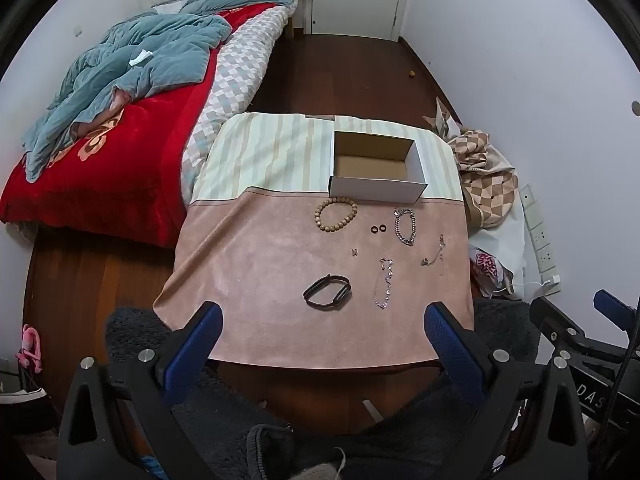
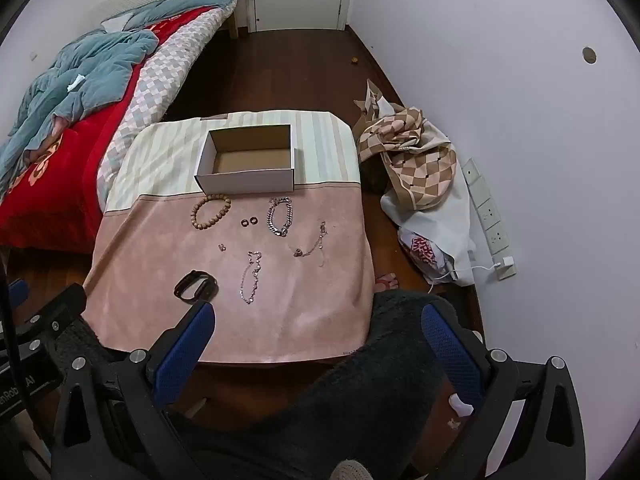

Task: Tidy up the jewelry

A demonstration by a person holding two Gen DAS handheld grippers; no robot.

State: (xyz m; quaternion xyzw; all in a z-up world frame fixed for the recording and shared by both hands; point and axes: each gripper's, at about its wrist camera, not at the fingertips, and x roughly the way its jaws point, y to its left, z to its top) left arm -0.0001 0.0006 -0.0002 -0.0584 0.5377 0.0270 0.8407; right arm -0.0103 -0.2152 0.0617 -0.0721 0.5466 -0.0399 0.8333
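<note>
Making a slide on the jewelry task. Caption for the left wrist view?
Open left claw hangs before a cloth-covered table with loose jewelry and an empty cardboard box.

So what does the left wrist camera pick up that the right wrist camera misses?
Only the left view shows a pink object on the floor beside the bed and the right gripper at its edge. Only the right view shows a pink slipper near the table's corner. Both share the open white cardboard box, the brown wooden bead bracelet, the black band, the silver chain bracelet, and the red bed blanket.
</note>
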